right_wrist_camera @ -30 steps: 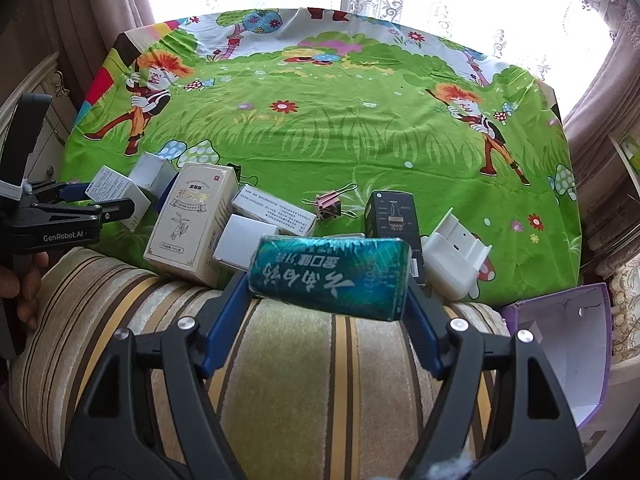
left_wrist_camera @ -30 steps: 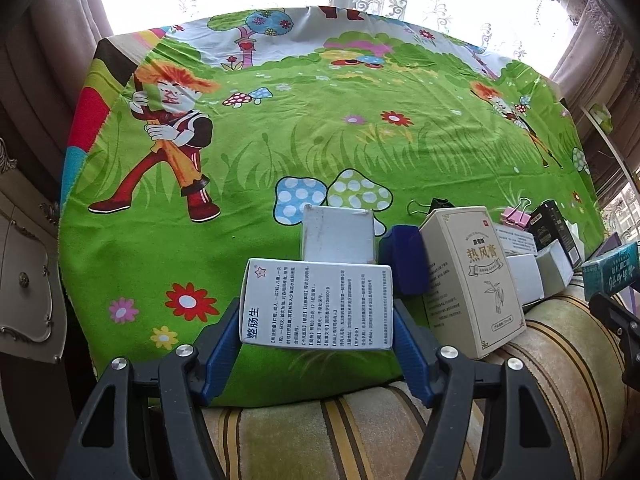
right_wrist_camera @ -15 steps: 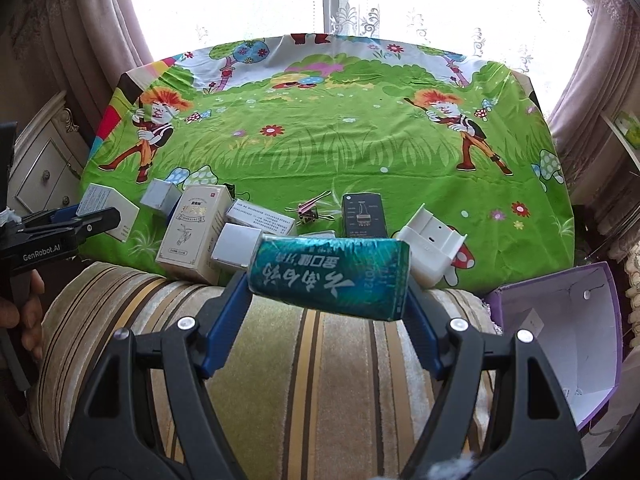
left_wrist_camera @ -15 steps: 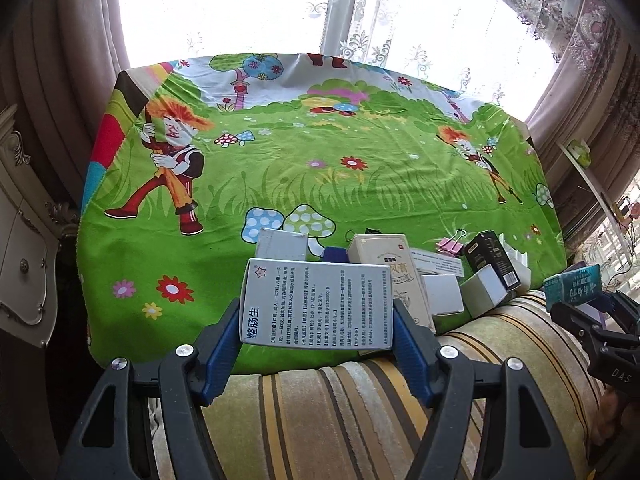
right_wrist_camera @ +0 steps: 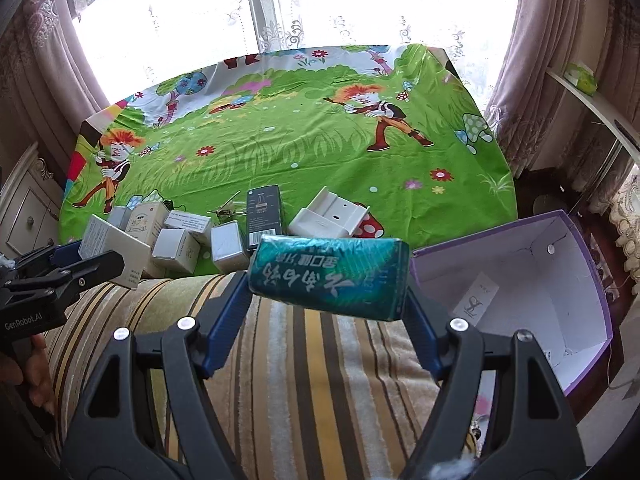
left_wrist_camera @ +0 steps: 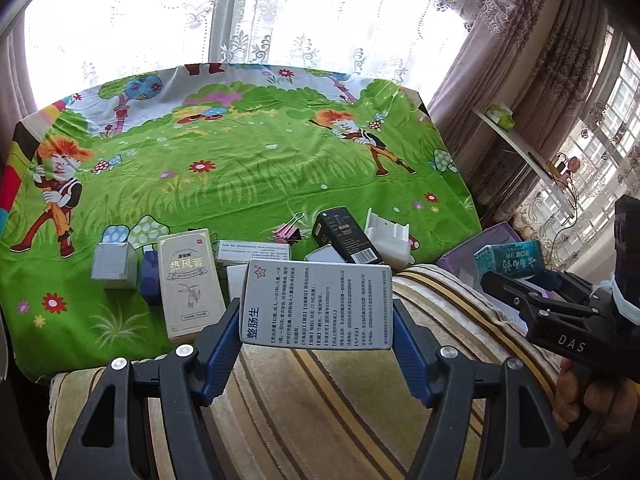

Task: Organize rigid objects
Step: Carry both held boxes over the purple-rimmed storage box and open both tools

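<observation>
Purple box (right_wrist_camera: 516,292) sits open on the right past the striped cushion (right_wrist_camera: 304,360), nearly empty, one small card inside; likely the drop target, stiff card walls, wide mouth; the left wrist view catches only its purple edge behind the other tool. Green cartoon cloth (left_wrist_camera: 240,168) carries the leftover cluster: tan carton (left_wrist_camera: 190,284), black box (left_wrist_camera: 346,234), white plastic bracket (left_wrist_camera: 388,236), pink binder clip (left_wrist_camera: 289,233), small white boxes. Right gripper (right_wrist_camera: 326,276) clamped end to end on the teal pack (right_wrist_camera: 328,276), held in air over the cushion just left of the box; glossy wrap, looks light and a bit squashy, may slip if squeezed loosely; grip on the short ends seems right. Left gripper (left_wrist_camera: 318,304) closed on the white medicine carton (left_wrist_camera: 318,304) across its short ends, lifted over the cushion edge; thin card, light, stiff but crushable, so moderate squeeze. Right view shows the box interior; left view shows the carton's printed face.
</observation>
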Tool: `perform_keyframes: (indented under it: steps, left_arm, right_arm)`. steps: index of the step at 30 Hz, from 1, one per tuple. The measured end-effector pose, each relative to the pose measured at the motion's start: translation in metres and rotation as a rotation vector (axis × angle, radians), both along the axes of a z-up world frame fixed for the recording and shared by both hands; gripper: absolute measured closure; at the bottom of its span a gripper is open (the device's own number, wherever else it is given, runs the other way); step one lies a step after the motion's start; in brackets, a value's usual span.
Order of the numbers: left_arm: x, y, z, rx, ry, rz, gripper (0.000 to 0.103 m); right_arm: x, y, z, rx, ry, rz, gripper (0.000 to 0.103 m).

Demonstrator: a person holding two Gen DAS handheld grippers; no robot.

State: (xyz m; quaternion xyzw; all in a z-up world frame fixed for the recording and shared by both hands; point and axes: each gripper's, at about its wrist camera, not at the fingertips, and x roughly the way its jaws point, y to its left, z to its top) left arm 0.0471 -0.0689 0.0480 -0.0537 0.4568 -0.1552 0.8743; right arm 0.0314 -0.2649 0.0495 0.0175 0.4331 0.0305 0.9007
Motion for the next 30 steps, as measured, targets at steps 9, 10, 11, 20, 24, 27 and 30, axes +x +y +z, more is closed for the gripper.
perform_keyframes:
  steps: [9, 10, 11, 20, 24, 27, 30]
  left_arm:
    - [-0.011, -0.081, 0.005, -0.025, -0.003, -0.169, 0.033]
    - [-0.012, -0.09, 0.006, -0.027, -0.004, -0.188, 0.033]
    - [-0.012, -0.099, 0.006, -0.028, -0.004, -0.208, 0.033]
    - [-0.02, -0.158, 0.008, -0.047, -0.023, -0.322, 0.033]
    - [-0.022, -0.177, 0.006, -0.061, -0.008, -0.366, 0.031]
    - [-0.023, -0.187, 0.0, -0.065, 0.027, -0.405, 0.025]
    - [-0.023, -0.185, -0.003, -0.073, 0.041, -0.391, 0.019]
  right_arm:
    - [-0.014, -0.065, 0.002, 0.029, -0.01, -0.123, 0.027]
    - [-0.015, -0.072, 0.001, 0.032, -0.012, -0.139, 0.027]
    - [-0.017, -0.078, 0.001, 0.034, -0.013, -0.154, 0.027]
    - [-0.025, -0.13, -0.004, 0.084, 0.003, -0.294, 0.026]
    - [-0.029, -0.147, -0.007, 0.1, 0.016, -0.354, 0.024]
    - [-0.031, -0.156, -0.008, 0.108, 0.019, -0.388, 0.017]
    - [-0.033, -0.16, -0.008, 0.116, 0.018, -0.402, 0.016]
